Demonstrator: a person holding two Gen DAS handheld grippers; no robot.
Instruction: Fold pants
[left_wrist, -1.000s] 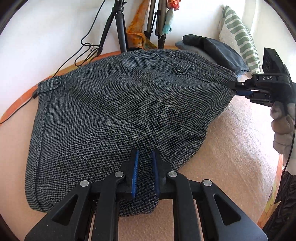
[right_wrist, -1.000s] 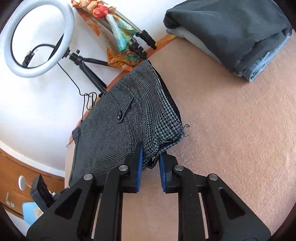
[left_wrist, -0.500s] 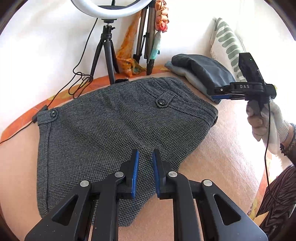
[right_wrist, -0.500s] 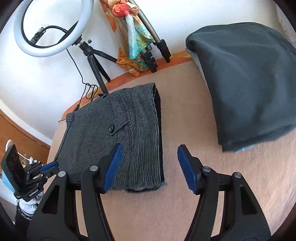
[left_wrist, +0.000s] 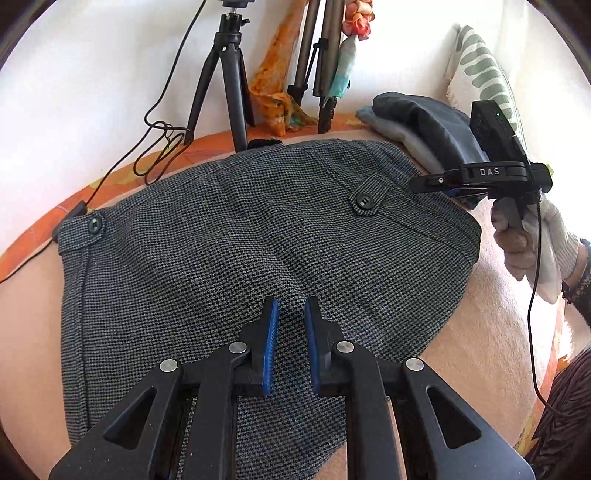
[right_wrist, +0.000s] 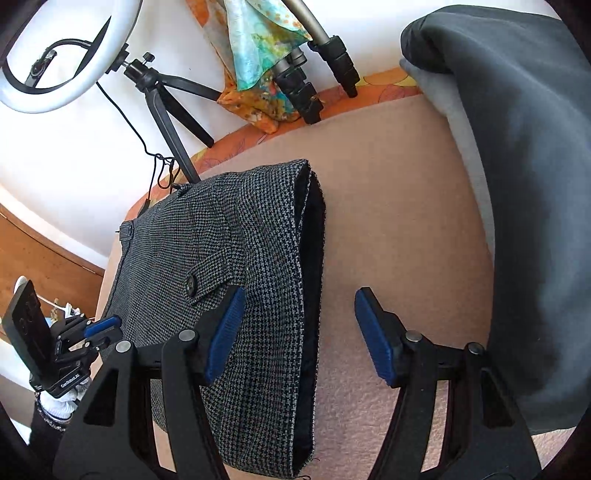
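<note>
My right gripper (right_wrist: 299, 332), jaws wide, has just dropped the pants (left_wrist: 258, 236), now folded flat mid-bed (right_wrist: 388, 221). Left gripper (left_wrist: 290, 325) nearly shut, w/ nothing held. Fold looks done.

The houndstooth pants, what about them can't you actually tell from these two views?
- Near hem of the pants: left wrist view, hidden behind the left tool.
- Whether that tool pinches cloth or just sits over it: its narrow gap shows only fabric, so the grip is unclear.
- How many layers are folded: right wrist view, only the dark open edge shows.
- Pants' near-left part: right wrist view, covered by the open right tool.
</note>
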